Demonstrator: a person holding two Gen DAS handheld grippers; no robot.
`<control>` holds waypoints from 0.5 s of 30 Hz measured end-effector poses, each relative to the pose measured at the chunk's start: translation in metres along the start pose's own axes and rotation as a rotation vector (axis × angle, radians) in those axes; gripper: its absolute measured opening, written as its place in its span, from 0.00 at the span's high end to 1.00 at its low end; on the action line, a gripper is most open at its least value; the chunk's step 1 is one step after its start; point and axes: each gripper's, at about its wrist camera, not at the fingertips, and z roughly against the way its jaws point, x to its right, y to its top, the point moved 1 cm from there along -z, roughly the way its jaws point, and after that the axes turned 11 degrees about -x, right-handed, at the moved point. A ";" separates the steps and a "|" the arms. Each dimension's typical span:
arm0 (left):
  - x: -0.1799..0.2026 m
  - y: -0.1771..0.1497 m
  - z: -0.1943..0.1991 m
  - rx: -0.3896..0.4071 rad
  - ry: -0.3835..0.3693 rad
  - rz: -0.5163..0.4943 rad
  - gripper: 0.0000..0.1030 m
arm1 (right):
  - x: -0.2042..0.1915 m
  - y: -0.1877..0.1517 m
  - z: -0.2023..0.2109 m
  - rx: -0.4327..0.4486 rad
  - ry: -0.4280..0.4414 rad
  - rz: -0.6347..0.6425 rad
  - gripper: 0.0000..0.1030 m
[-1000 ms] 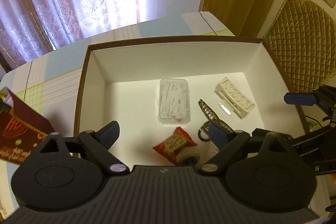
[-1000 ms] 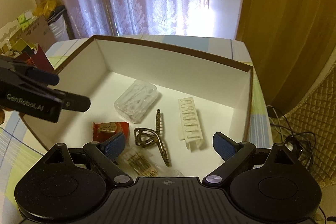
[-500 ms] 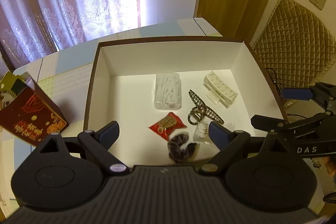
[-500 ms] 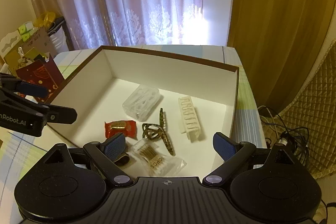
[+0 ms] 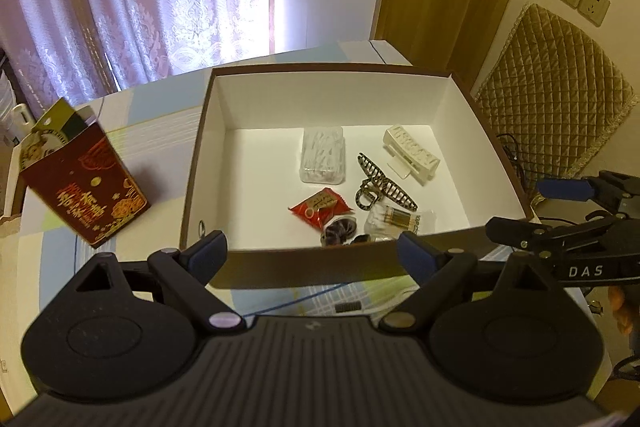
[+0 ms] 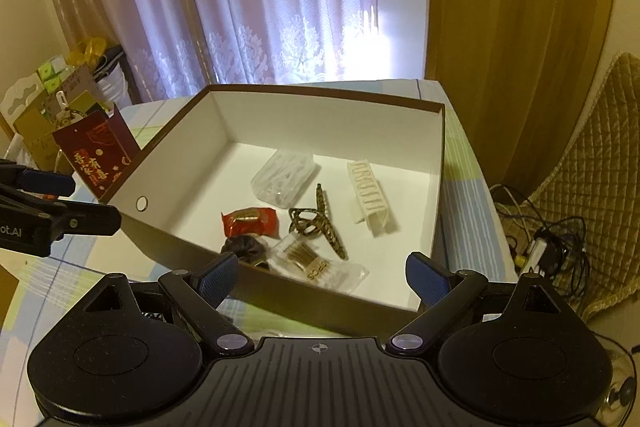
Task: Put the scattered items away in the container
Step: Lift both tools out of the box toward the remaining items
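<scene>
1. Grippers hang side by side before the near wall of the brown box (image 5: 304,269), both empty.
2. Left gripper (image 5: 314,253) is spread wide, pointing over the box's near edge.
3. Right gripper (image 6: 322,277) is likewise spread wide.
4. Inside lie a clear case (image 5: 323,155), white clip (image 5: 412,157), patterned claw clip (image 5: 382,185), red packet (image 5: 320,207), dark hair ties (image 5: 340,231) and cotton swab bag (image 6: 316,261).
</scene>
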 end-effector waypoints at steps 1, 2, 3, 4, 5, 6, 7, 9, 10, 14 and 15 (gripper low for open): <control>-0.002 -0.004 0.002 0.004 0.002 0.002 0.13 | 0.000 -0.003 0.002 0.005 0.001 -0.004 0.07; -0.004 -0.007 0.003 0.006 0.003 0.006 0.13 | -0.001 -0.006 0.004 0.011 0.003 -0.009 0.07; -0.006 -0.012 0.005 0.006 0.001 0.010 0.13 | 0.000 -0.010 0.005 0.014 0.007 -0.014 0.07; -0.009 -0.016 0.004 0.003 0.002 0.017 0.13 | 0.000 -0.013 0.006 0.017 0.011 -0.019 0.07; -0.012 -0.022 0.004 0.001 0.005 0.023 0.13 | 0.000 -0.016 0.006 0.019 0.014 -0.025 0.07; -0.014 -0.026 0.004 -0.002 0.008 0.030 0.13 | 0.000 -0.020 0.006 0.019 0.017 -0.031 0.07; -0.018 -0.033 0.002 -0.008 0.011 0.037 0.13 | 0.001 -0.023 0.005 0.016 0.020 -0.036 0.07; -0.025 -0.044 -0.001 -0.024 0.013 0.055 0.13 | 0.001 -0.030 0.002 0.007 0.025 -0.045 0.07; -0.028 -0.049 -0.003 -0.031 0.014 0.066 0.13 | 0.001 -0.034 0.000 0.001 0.029 -0.047 0.07; -0.038 -0.070 -0.013 -0.050 0.017 0.088 0.13 | -0.001 -0.048 -0.011 -0.036 0.039 -0.049 0.07; -0.039 -0.074 -0.014 -0.052 0.026 0.085 0.13 | -0.002 -0.051 -0.014 -0.047 0.040 -0.048 0.07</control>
